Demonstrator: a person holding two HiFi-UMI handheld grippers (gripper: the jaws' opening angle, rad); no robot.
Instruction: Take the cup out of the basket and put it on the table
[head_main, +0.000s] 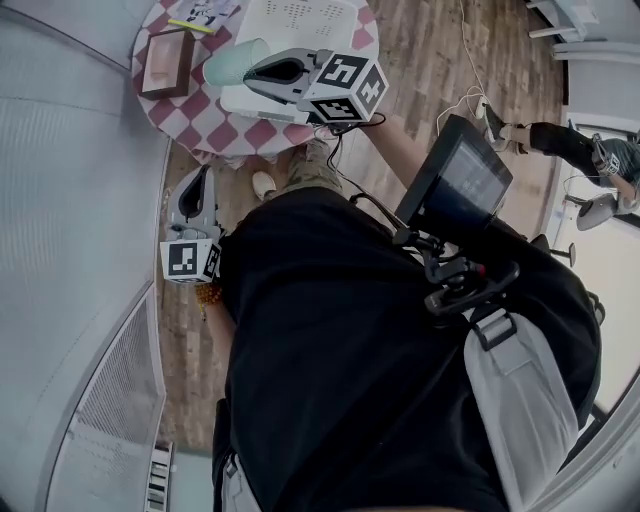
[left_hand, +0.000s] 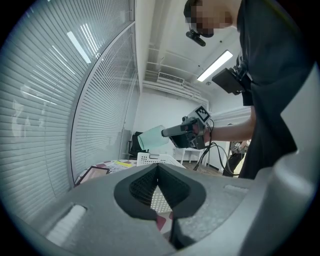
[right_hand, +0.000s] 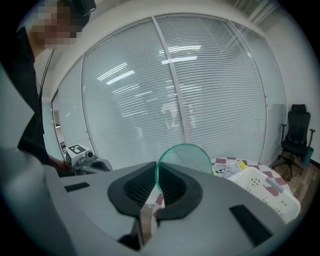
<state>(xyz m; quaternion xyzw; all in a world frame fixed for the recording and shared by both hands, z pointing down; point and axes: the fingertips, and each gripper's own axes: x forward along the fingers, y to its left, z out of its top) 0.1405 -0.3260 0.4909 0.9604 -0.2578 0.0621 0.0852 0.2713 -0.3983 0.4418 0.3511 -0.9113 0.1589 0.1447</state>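
A translucent green cup (head_main: 235, 62) hangs tilted on its side above the round checkered table (head_main: 200, 125), just left of the white perforated basket (head_main: 300, 25). My right gripper (head_main: 258, 72) is shut on the cup's rim. In the right gripper view the cup (right_hand: 192, 160) shows its mouth, with the wall pinched between the pads of the right gripper (right_hand: 156, 175); the basket (right_hand: 265, 192) lies below to the right. My left gripper (head_main: 203, 175) hangs low beside the person's body over the floor, shut and holding nothing. In the left gripper view the left gripper (left_hand: 158, 170) points toward the cup (left_hand: 152, 137).
A brown box (head_main: 165, 62) and a yellow-edged leaflet (head_main: 205, 15) lie on the table. A curved glass wall with blinds (head_main: 70, 200) runs along the left. An office chair (right_hand: 295, 132) stands beyond the table. Another person's legs (head_main: 570, 145) are at the right.
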